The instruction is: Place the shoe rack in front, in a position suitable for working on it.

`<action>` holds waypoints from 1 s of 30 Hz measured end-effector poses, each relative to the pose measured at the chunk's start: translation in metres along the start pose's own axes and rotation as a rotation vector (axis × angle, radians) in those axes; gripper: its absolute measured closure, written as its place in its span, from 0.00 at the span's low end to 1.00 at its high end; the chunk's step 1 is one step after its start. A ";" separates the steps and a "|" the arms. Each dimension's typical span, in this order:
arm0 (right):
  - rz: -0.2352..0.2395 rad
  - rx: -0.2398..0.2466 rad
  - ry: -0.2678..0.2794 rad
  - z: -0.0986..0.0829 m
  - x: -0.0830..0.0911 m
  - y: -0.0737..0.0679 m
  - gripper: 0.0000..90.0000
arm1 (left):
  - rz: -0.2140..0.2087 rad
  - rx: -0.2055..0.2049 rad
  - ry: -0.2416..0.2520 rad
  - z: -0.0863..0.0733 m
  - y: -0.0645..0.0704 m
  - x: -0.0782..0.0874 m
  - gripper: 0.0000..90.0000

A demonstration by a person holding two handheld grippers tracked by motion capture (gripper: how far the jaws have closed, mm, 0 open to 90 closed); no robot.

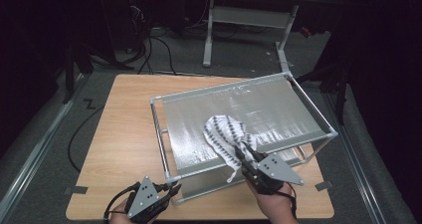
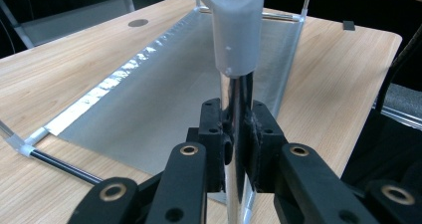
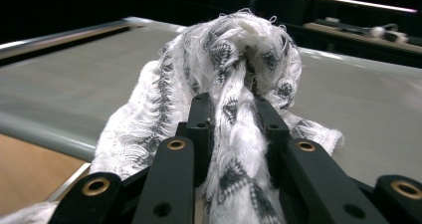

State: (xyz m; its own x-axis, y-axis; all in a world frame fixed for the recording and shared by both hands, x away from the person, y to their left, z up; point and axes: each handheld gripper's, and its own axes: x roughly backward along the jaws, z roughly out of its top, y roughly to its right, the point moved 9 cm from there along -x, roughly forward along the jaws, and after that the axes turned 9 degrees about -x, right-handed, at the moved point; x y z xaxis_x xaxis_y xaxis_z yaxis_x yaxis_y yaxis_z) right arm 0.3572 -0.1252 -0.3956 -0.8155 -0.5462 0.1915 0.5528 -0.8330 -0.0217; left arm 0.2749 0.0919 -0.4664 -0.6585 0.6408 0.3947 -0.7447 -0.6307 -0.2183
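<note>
The right tongs (image 1: 243, 155) are clamped on a bunched black-and-white cloth (image 1: 226, 132) — in the right gripper view the fabric is squeezed tight between both jaws, w/ the rest heaped ahead of them. The cloth sits on the grey sheet top of a metal-framed rack (image 1: 308, 102), toward its near right part, and a tail hangs over the near edge just beside the tongs.

The left tongs (image 1: 173, 189) are closed on the rack's near-left corner post (image 2: 234, 149), right below the white plastic corner joint (image 2: 236, 30); the jaws press it from both sides. Looks like a bracing grip, holding the frame steady on the tabletop (image 1: 124, 129).

Step in hand, as I read it: cloth gripped, about to be dragged or wiped across the sheet — or lifted off it; can't tell which.

Next move probably calls for:
- keeping the left grip firm so the rack doesn't slide
- moving the right tongs low and even, approx. parallel to the sheet
- watching the hanging tail, which could snag on the front rail
</note>
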 end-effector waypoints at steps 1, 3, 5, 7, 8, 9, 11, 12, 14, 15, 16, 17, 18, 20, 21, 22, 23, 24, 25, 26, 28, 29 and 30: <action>-0.022 -0.002 -0.001 0.000 0.002 0.008 0.82 | -0.001 0.000 0.000 0.000 0.000 0.000 0.88; -0.059 -0.015 0.003 0.000 0.006 0.026 0.82 | -0.001 -0.001 0.000 0.000 0.000 0.000 0.88; -0.097 -0.026 0.006 0.000 0.010 0.044 0.82 | -0.002 0.001 0.001 0.000 0.000 0.000 0.88; -0.141 -0.022 0.009 0.000 0.014 0.061 0.82 | -0.002 0.001 0.001 0.000 0.000 0.000 0.88; -0.161 -0.029 0.011 0.000 0.016 0.070 0.82 | -0.002 0.001 0.000 0.000 0.000 0.000 0.88; -0.177 -0.037 0.012 0.000 0.018 0.078 0.82 | -0.003 0.001 0.001 0.000 0.000 0.000 0.88; -0.214 -0.052 0.015 0.000 0.022 0.095 0.82 | -0.002 0.002 0.000 0.000 0.000 0.000 0.88; -0.233 -0.059 0.017 0.000 0.024 0.103 0.82 | -0.002 0.002 0.000 0.000 0.000 0.000 0.88; -0.272 -0.060 0.022 0.000 0.028 0.119 0.82 | -0.001 0.002 -0.001 0.000 0.000 0.000 0.88; -0.288 -0.065 0.023 -0.001 0.030 0.126 0.82 | -0.001 0.001 -0.001 0.000 0.000 0.000 0.88; -0.304 -0.071 0.026 -0.001 0.033 0.133 0.82 | -0.001 0.002 -0.001 0.000 0.000 0.000 0.88; -0.319 -0.075 0.026 -0.001 0.035 0.140 0.82 | -0.001 0.001 -0.001 0.000 0.000 0.000 0.88; -0.336 -0.085 0.029 -0.001 0.037 0.147 0.82 | -0.001 0.002 -0.001 0.000 0.000 0.000 0.88; -0.366 -0.095 0.030 -0.001 0.042 0.159 0.82 | -0.001 0.001 -0.001 0.000 0.000 0.000 0.88; -0.381 -0.092 0.032 -0.001 0.044 0.165 0.82 | -0.001 0.001 -0.001 0.000 0.000 0.000 0.88; -0.398 -0.095 0.035 -0.001 0.047 0.171 0.82 | -0.002 0.002 -0.001 0.000 0.000 0.000 0.88; -0.410 -0.097 0.036 -0.001 0.049 0.177 0.82 | -0.002 0.002 -0.001 0.000 0.000 0.000 0.88; -0.422 -0.106 0.038 -0.001 0.051 0.181 0.82 | -0.003 0.003 -0.001 0.000 0.000 0.000 0.88; -0.433 -0.106 0.039 -0.001 0.053 0.186 0.82 | -0.003 0.002 -0.001 0.000 0.000 0.000 0.88; -0.443 -0.114 0.041 -0.001 0.055 0.190 0.82 | -0.003 0.002 -0.001 0.000 0.000 0.000 0.88; -0.448 -0.126 0.045 -0.001 0.058 0.195 0.82 | -0.003 0.002 -0.001 0.000 0.000 0.000 0.88; -0.452 -0.127 0.046 -0.001 0.059 0.198 0.82 | -0.003 0.002 -0.001 0.000 0.000 0.000 0.88; -0.452 -0.133 0.047 -0.001 0.059 0.199 0.82 | -0.003 0.002 -0.001 0.000 0.000 0.000 0.88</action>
State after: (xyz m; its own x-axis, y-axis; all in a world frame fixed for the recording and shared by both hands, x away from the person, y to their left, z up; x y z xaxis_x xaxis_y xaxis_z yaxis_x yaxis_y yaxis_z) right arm 0.4186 -0.3230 -0.3900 -0.9780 -0.1267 0.1660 0.1160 -0.9906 -0.0723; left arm 0.2749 0.0919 -0.4664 -0.6563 0.6421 0.3961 -0.7463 -0.6297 -0.2158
